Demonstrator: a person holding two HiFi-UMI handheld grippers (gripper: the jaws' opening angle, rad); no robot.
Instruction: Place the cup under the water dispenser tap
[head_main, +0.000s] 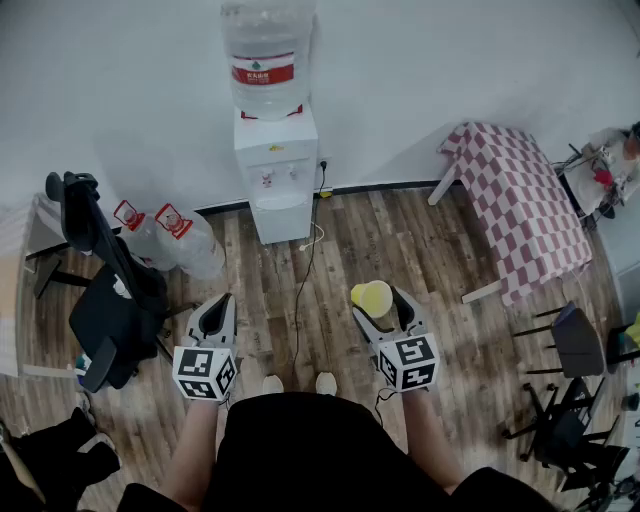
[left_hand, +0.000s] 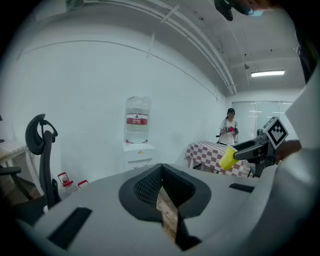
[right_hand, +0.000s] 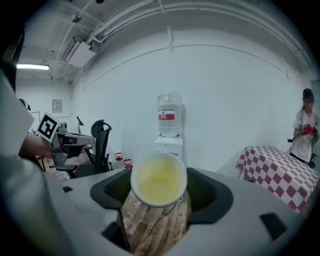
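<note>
We are holding cup (right_hand: 158, 181) clamped in right tool (right_hand: 160, 192), aimed at dispenser (right_hand: 168, 145) well ahead, probably for approach | left tool (left_hand: 161, 185) clenched, empty, apparently idling aside

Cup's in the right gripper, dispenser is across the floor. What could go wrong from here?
The yellow cup sits tilted between the fingers of the right gripper, mouth facing back along the gripper, so it may land askew at the water dispenser. A black cable lies on the floor along the way: a possible trip or snag.
</note>
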